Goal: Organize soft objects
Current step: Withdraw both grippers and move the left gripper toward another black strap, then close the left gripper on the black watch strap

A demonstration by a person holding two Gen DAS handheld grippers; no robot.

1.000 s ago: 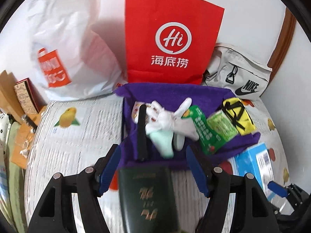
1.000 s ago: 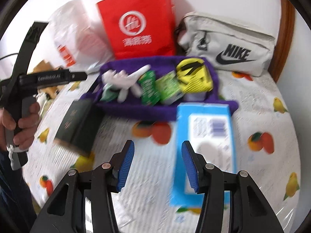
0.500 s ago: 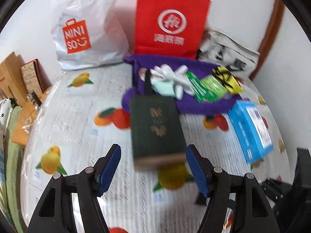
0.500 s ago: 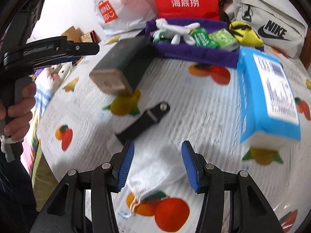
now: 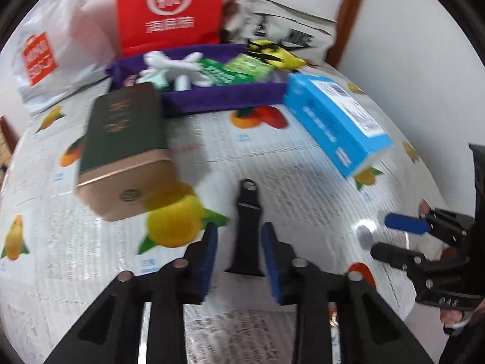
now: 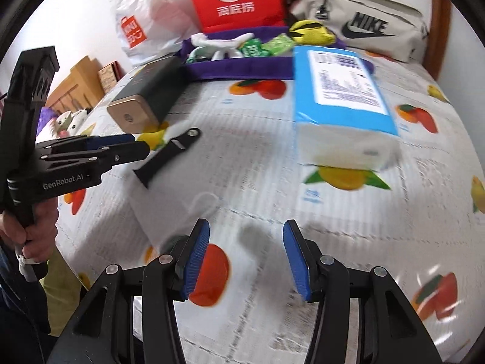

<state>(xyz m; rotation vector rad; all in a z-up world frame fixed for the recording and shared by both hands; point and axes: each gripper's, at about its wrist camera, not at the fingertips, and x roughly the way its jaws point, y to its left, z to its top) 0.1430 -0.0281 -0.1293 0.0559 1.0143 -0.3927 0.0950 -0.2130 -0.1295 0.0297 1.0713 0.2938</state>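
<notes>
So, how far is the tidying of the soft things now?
Done: the purple tray already holds a white toy, green packets and a yellow item. In hand: nothing is gripped; the left tool is closing around the black strap, and the right tool is open over the tablecloth. Left on the cloth: the strap, the dark box and the blue pack.

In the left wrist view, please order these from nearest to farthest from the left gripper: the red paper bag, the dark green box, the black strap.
From the left gripper, whose jaws are closing:
1. Black strap, lying between the fingers.
2. Dark green box, ahead on the left, on the fruit-print cloth.
3. Red paper bag, standing at the back, behind the purple tray.
</notes>
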